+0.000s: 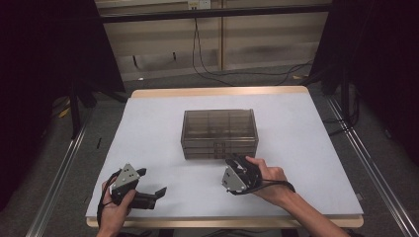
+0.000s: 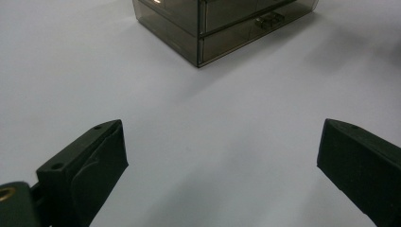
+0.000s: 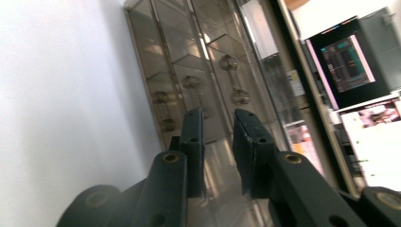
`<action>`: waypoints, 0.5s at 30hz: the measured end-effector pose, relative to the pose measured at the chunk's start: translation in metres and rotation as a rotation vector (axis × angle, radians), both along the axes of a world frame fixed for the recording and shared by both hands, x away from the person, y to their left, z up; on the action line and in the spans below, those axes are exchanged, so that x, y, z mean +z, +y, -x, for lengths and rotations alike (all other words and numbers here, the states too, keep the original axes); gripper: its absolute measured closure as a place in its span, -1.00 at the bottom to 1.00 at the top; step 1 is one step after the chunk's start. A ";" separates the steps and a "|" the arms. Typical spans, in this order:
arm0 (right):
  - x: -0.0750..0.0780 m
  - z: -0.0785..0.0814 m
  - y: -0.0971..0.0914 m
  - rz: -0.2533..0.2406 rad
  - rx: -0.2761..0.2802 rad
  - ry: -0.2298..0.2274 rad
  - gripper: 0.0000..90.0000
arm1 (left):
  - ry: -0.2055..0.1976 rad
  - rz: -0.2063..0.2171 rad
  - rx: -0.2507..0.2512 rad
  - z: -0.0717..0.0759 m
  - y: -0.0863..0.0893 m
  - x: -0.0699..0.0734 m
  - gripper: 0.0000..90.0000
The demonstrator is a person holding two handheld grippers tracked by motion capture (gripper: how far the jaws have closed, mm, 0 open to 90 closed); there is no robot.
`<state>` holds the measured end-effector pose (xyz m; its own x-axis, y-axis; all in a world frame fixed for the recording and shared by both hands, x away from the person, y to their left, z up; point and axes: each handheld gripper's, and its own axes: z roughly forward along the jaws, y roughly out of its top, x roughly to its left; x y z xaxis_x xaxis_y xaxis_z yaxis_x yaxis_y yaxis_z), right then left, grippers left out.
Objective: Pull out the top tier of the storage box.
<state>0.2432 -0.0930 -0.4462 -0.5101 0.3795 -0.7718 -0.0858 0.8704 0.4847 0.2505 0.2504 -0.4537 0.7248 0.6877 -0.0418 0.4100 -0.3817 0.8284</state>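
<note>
The smoky drawer box (image 1: pixel 220 133) sits mid-table (image 1: pixel 296 148), long axis three-to-nine, at eleven o'clock from my right gripper (image 1: pixel 236 165), nearly closed on nothing before its handles (image 3: pixel 234 79), while my farther left gripper (image 1: pixel 150 182) gapes empty.

No legible text, label, brand or number can be made out. Coloured marks are seen on a monitor screen (image 3: pixel 347 59) behind the smoky drawer box (image 3: pixel 198 80), too blurred to be read.

The drawer box (image 1: pixel 220 133) stands mid-table (image 1: pixel 148 128), beyond both hand-held grippers.
</note>
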 end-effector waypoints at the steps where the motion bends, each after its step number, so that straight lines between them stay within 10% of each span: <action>1: -0.001 0.000 0.001 0.014 -0.001 -0.017 0.68 | 0.000 0.000 0.000 0.000 0.000 0.000 -0.95; 15: -0.010 -0.002 0.012 0.139 0.008 -0.136 0.69 | 0.003 0.007 0.001 0.000 0.000 0.000 -0.95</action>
